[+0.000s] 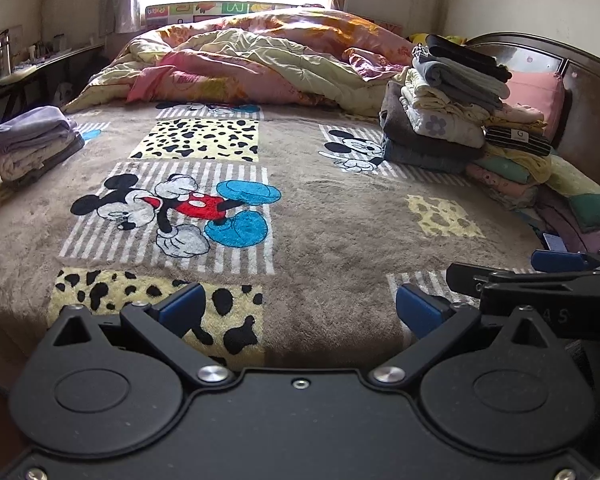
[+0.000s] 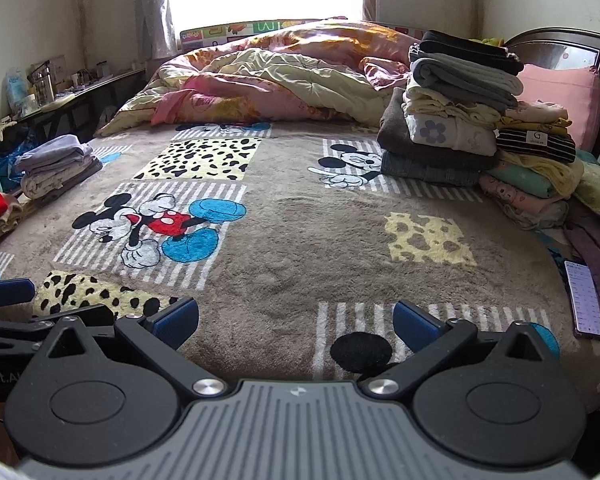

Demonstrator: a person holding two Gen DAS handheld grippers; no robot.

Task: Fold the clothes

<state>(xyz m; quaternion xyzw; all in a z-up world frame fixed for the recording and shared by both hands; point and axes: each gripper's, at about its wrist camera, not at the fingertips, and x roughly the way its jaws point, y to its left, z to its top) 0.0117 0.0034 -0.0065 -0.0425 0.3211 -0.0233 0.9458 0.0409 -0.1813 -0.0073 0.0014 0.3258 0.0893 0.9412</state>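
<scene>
A tall stack of folded clothes (image 1: 448, 100) (image 2: 456, 104) stands at the right rear of the bed, with a looser heap of garments (image 1: 512, 172) (image 2: 532, 184) beside it. A small folded pile (image 1: 32, 144) (image 2: 56, 164) sits at the bed's left edge. My left gripper (image 1: 298, 306) hovers open over the near part of the brown cartoon-mouse blanket (image 1: 332, 216), nothing between its fingers. My right gripper (image 2: 296, 320) is also open and empty, just to the right of the left one, whose blue fingertip (image 2: 8, 292) shows at the left edge.
A crumpled pink and yellow quilt (image 1: 252, 60) (image 2: 268, 76) lies across the far side under the window. A phone (image 2: 584, 300) rests on the blanket near the right edge. A dark headboard (image 2: 560, 48) rises at right; a cluttered shelf (image 2: 60, 88) runs along the left wall.
</scene>
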